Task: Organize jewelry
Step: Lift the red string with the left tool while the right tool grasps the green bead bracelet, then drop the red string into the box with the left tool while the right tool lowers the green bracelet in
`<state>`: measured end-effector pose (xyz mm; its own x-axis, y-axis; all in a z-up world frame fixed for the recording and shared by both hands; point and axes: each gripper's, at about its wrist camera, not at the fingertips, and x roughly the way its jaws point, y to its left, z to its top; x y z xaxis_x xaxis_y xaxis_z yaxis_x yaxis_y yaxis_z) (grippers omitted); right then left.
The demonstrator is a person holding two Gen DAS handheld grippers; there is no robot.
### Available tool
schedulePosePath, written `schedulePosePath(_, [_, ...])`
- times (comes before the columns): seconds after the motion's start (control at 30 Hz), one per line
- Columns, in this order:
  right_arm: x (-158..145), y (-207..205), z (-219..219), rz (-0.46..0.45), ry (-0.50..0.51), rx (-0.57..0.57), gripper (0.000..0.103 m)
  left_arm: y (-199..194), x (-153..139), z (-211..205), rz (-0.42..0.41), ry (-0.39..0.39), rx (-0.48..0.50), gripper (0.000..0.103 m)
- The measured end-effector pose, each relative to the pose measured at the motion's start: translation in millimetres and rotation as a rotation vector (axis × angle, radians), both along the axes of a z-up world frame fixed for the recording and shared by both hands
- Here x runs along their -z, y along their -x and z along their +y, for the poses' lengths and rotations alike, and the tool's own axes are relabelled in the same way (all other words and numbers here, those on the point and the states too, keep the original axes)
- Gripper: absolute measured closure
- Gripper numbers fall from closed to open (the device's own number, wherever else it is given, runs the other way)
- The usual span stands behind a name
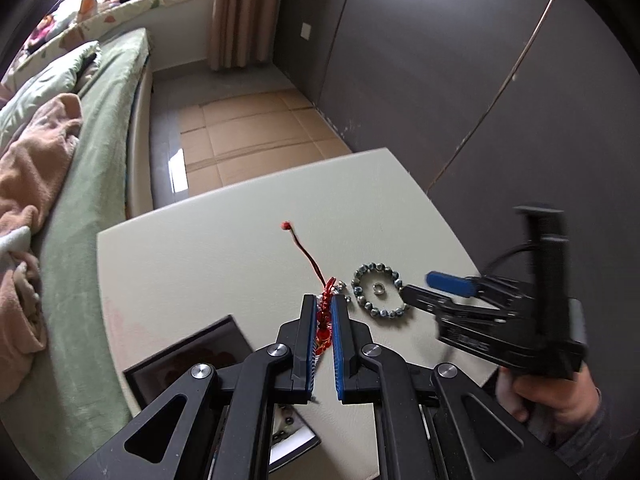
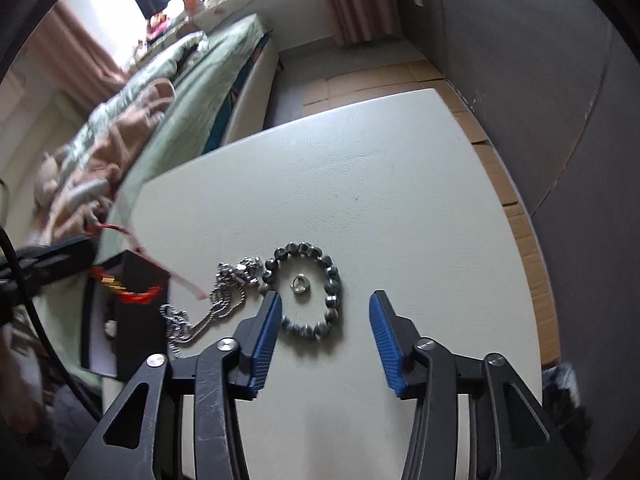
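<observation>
So the left gripper (image 1: 323, 312) is clamped tight on a red cord bracelet (image 1: 322, 320) – glossy red knotwork with little gold-looking bits, squeezed between the blue ribbed pads, with a thin dark-red tail running up and away from the fingers to a small red bead (image 1: 286, 225) at the end. Taking the bead bracelet (image 2: 306, 296) as the landmark: it's a closed ring of dark grey-green, slightly shiny beads lying flat on the pale table (image 2: 360, 168), and a small silver ring (image 2: 299, 283) sits inside the loop, not touching the beads as far as I can see. Just left of the bead bracelet in the right wrist view there's a silver chain necklace (image 2: 212, 308), bunched up at the top and trailing down in loose links toward a black box (image 2: 136, 320) further left – the box has a red and gold strip across it. The right gripper (image 2: 325, 312) hangs right over the near side of the bead bracelet, fingers spread apart and gripping nothing, its left pad just overlapping the beads' edge. A hand (image 1: 552, 396) holds that gripper's handle.
</observation>
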<state>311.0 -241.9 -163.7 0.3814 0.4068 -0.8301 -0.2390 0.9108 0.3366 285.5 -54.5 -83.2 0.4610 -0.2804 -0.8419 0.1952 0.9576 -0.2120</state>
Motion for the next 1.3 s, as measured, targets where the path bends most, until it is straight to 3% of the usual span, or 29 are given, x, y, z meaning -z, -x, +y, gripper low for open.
schedulePosePath(0.17, [14.2,-11.2,17.1,0.031,0.108,-0.019,0.069,7.9,-10.2,15.2,-0.025,0.014,-0.027,0.096])
schedulePosePath(0.27, [12.5,-9.3,25.9,-0.003,0.202,-0.037,0.082,13.6,-12.5,23.9,-0.033,0.019,-0.044,0.096])
schedulePosePath(0.3, [12.1,-10.0,27.5,-0.007,0.221,-0.051,0.093,15.2,-12.6,26.8,-0.033,0.024,-0.052,0.096])
schedulePosePath(0.47, [4.3,-8.0,18.9,-0.006,0.174,-0.073,0.093,25.8,-12.2,43.1,-0.034,0.048,-0.085,0.096])
schedulePosePath(0.8, [-49.7,16.6,8.7,-0.093,-0.004,-0.097,0.093,44.5,-6.0,65.9,-0.021,0.079,-0.131,0.096])
schedulePosePath(0.93, [-71.6,26.3,19.4,-0.138,-0.013,-0.113,0.093,49.9,3.4,74.7,0.000,0.101,-0.144,0.096])
schedulePosePath(1.0, [-80.6,29.5,25.9,-0.153,-0.021,-0.122,0.093,52.0,11.3,77.1,0.018,0.146,-0.134,0.096])
schedulePosePath(1.17, [-102.4,40.1,41.8,-0.186,-0.056,-0.148,0.093,47.3,40.3,82.4,0.155,0.255,-0.137,0.094])
schedulePosePath(1.2, [-105.9,40.7,46.6,-0.192,-0.058,-0.156,0.093,48.0,43.0,85.2,0.166,0.257,-0.154,0.092])
schedulePosePath(1.23, [-109.5,43.2,50.3,-0.199,-0.059,-0.164,0.093,49.2,44.4,88.5,0.168,0.254,-0.170,0.078])
schedulePosePath(1.27, [-113.2,45.8,55.0,-0.204,-0.061,-0.174,0.093,51.0,44.1,92.0,0.162,0.259,-0.179,0.051])
schedulePosePath(1.3, [-115.6,47.6,59.4,-0.207,-0.064,-0.180,0.093,53.5,42.4,96.4,0.150,0.276,-0.188,0.037])
